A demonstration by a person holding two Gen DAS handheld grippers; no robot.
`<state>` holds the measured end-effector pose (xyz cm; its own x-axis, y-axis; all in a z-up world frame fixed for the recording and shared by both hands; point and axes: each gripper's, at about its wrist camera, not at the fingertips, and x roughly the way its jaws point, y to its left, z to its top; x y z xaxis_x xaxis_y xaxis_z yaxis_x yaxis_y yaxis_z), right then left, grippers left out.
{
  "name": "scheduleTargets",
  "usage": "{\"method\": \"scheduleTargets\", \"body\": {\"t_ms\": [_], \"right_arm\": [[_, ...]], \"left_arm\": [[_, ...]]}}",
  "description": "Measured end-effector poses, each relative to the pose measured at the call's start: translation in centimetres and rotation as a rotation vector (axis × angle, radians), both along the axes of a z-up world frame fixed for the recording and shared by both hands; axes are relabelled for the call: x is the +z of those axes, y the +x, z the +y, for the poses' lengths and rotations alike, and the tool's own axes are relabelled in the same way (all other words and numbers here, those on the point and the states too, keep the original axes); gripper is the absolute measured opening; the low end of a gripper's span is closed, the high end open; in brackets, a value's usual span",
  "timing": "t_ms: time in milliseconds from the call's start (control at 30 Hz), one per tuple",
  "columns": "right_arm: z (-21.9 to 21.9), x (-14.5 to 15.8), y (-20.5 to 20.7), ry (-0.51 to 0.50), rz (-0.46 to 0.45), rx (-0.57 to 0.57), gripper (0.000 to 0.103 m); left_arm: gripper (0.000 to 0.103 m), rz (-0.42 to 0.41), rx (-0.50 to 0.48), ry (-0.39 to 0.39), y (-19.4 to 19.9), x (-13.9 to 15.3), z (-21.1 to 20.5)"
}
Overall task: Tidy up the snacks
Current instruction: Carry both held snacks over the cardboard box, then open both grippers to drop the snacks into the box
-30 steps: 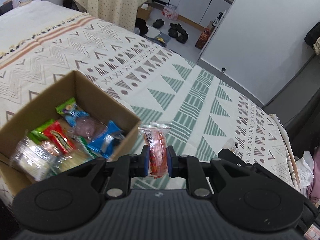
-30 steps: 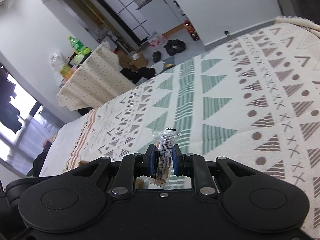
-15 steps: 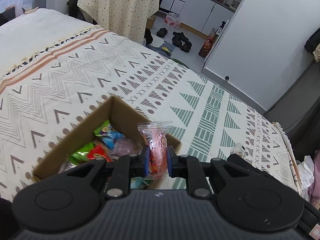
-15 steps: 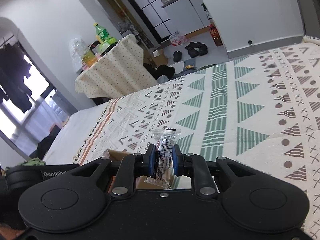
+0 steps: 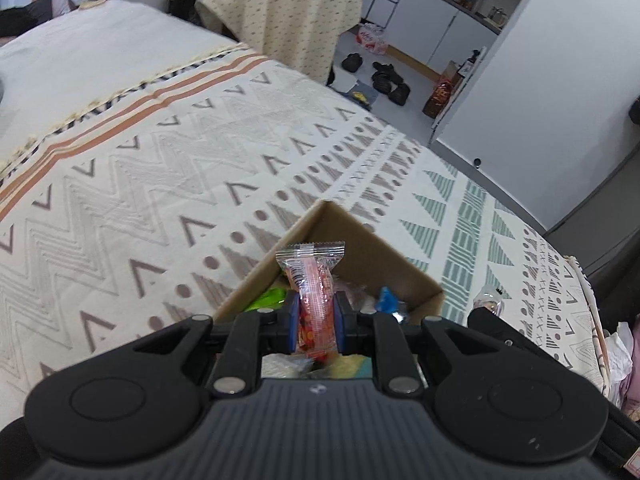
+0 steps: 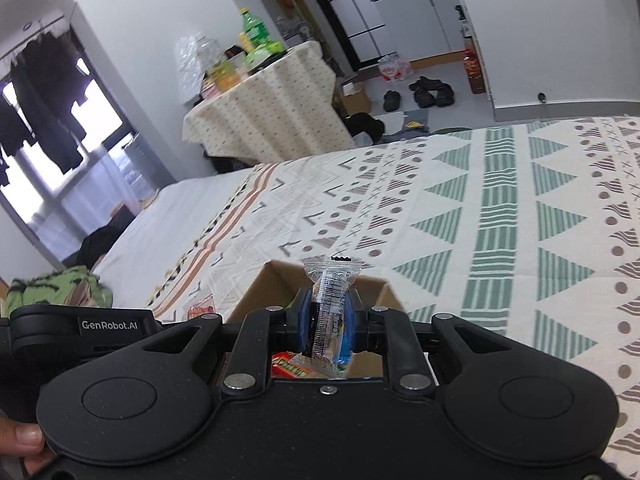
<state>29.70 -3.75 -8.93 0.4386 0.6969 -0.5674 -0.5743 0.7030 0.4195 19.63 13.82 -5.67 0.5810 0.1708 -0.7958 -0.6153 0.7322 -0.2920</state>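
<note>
Thin plastic film wraps both snacks, so they look very light and soft, and I think they crumple easily under pressure. The left gripper (image 5: 316,322) is closed on the red packet (image 5: 314,300), gripping it across the middle, and the crimped top seal stands up free above the blue pads. The right gripper (image 6: 330,330) is closed in the same way on the clear packet (image 6: 330,308), which has a barcode on its side; again the flat sealed end sticks out above. Both packets hang over the open box (image 5: 360,248), which stands on the patterned blanket (image 5: 160,184) and already holds several other colourful snacks. Such film is probably slippery, so a hold across the filled middle seems safer to me than a hold on the thin seal, which could slide out or tear. The content may be brittle, so a hard squeeze could break it. Because the packets weigh almost nothing, I judge they will drop straight down when released, but they may land on an edge or lean on the cardboard wall. One more small packet (image 5: 490,298) lies on the blanket just beside the box.
</note>
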Motion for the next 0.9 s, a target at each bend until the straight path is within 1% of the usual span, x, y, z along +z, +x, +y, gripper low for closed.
{"method": "scheduleTargets", "body": {"t_ms": [133,300,400,533,633,700,767,800,833,867,900], "right_arm": [[1.3,-0.2,-0.5,-0.03,-0.002,0.019,0.018],[2.5,-0.4,-1.3,-0.056,0.002,0.03,0.018],[2.9,-0.6,-1.9,-0.065,0.013,0.031,0.018],[3.4,-0.6,-3.0,-0.077,0.035,0.038,0.018],[3.9,-0.8,-4.1,-0.089,0.05,0.041,0.018],[4.2,-0.9,-4.8,-0.097,0.061,0.046,0.018],[4.1,-0.9,-5.2,-0.094,0.082,0.036,0.02],[4.0,-0.9,-5.4,-0.085,0.096,0.024,0.023],[3.9,-0.7,-5.5,-0.074,0.104,0.015,0.026],[3.7,-0.5,-5.7,-0.06,0.11,0.011,0.032],[3.6,-0.2,-6.0,-0.05,0.11,0.006,0.033]], "left_arm": [[0.017,0.011,-0.009,-0.032,-0.7,-0.7,1.1],[0.018,0.012,-0.054,-0.079,-0.5,-1.2,1.6],[0.025,0.017,-0.057,-0.091,-0.5,-1.1,1.9],[0.031,0.015,-0.055,-0.098,-0.8,-0.9,2.6],[0.039,0.009,-0.055,-0.097,-1.2,-0.4,3.1],[0.048,0.003,-0.061,-0.089,-1.6,0.0,3.3],[0.054,-0.001,-0.065,-0.08,-2.1,0.3,3.6],[0.059,-0.004,-0.072,-0.078,-2.3,0.4,3.6],[0.062,-0.006,-0.082,-0.077,-2.5,0.6,3.8],[0.067,-0.003,-0.094,-0.075,-2.5,0.7,3.9],[0.068,0.0,-0.106,-0.074,-2.6,0.9,4.0]]}}
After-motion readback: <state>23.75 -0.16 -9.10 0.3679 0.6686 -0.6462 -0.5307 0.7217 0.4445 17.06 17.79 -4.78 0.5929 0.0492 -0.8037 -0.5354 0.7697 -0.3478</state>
